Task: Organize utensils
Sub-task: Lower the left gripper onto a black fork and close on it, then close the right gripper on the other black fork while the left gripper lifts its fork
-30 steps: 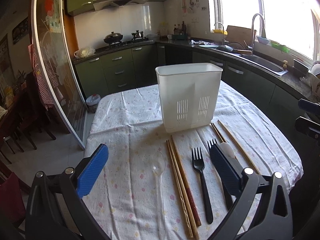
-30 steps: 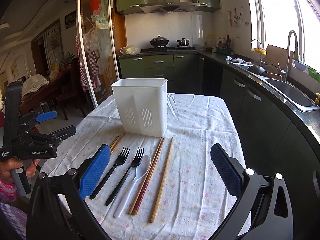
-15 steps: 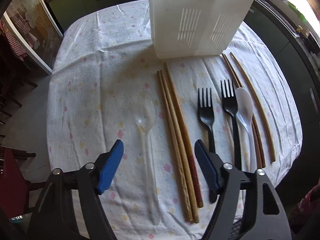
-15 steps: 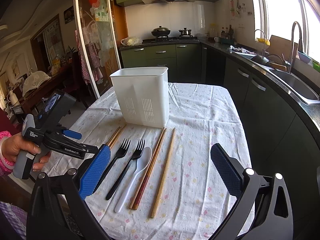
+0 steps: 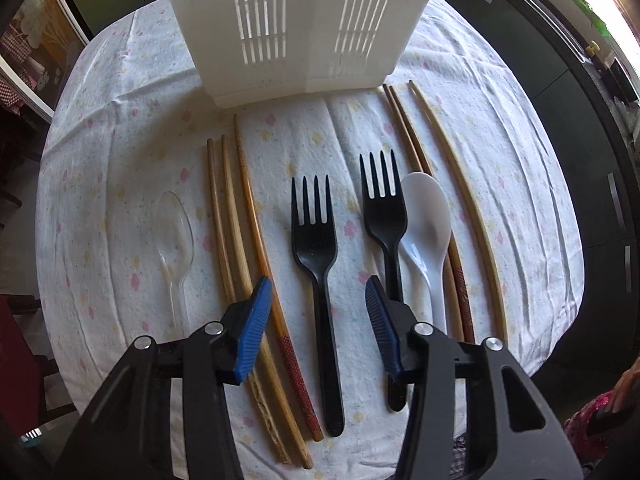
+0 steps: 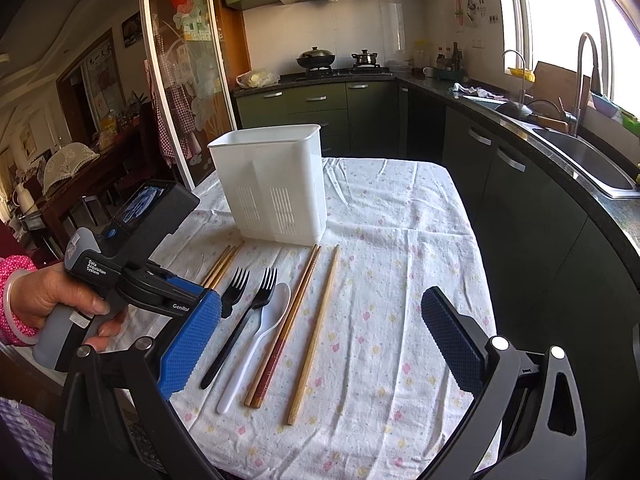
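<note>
A: How does the left gripper [image 5: 318, 316] stand?

B: Pointed steeply down over the table, jaws half spread and just now closing. The handle of a black fork [image 5: 316, 264] runs between the blue pads [image 5: 254, 328], but neither pad presses on it. Nothing is held.

A: And the right gripper [image 6: 320, 344]?

B: Spread wide, empty, angled over the near edge of the table. From its camera a hand [image 6: 60, 300] with a pink sleeve grips the left tool's grey handle.

A: Where are the utensils?

B: All lie flat on the cloth [image 5: 120, 128] in a row, in front of the white caddy [image 5: 296, 24], which stands upright with slotted walls. From the left camera: a clear spoon [image 5: 174, 236] far left, three chopsticks [image 5: 232, 248], the black fork, a second fork [image 5: 384, 208] touching a white spoon [image 5: 426, 224], then more chopsticks [image 5: 460, 192] at the right.

A: The surface?

B: A table under a white cloth with small pastel flowers, a bit creased.

A: The room?

B: A kitchen: green cabinets [image 6: 320, 108], pots on a stove [image 6: 340, 64], a hood above, a sink [image 6: 588, 156] by a bright window, a glass door [image 6: 180, 80] at the left.
</note>
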`<state>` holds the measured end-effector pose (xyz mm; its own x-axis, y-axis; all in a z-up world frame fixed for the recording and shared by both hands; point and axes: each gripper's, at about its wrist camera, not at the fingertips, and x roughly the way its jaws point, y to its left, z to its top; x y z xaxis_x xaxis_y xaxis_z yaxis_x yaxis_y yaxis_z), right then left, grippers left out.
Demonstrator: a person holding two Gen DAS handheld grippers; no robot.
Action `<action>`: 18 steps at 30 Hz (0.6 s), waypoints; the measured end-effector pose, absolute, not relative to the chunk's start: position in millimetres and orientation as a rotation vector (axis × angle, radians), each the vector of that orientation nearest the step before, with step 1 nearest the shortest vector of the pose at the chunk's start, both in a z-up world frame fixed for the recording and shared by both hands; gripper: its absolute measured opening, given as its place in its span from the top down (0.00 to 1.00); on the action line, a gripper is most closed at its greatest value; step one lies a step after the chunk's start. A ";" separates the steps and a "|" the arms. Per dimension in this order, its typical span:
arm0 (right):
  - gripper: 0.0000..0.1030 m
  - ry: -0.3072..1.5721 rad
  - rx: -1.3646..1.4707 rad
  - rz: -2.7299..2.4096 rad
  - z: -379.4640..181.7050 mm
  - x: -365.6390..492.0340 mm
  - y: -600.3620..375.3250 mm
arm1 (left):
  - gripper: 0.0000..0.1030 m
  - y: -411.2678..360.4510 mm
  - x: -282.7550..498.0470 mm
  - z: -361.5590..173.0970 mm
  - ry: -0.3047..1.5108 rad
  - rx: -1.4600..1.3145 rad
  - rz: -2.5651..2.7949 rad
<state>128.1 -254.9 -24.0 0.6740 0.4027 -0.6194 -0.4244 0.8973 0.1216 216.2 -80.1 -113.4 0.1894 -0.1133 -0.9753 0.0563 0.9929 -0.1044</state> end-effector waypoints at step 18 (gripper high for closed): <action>0.04 0.783 -0.082 0.514 -27.8 137.8 -227.7 | 0.92 -81.1 222.8 -118.4 1.385 -0.049 -0.113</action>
<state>137.8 -227.7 -27.8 0.5930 0.4117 -0.6920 -0.4711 0.8744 0.1166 222.8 -81.1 -118.4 0.1805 -0.1089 -0.9775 0.0516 0.9935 -0.1012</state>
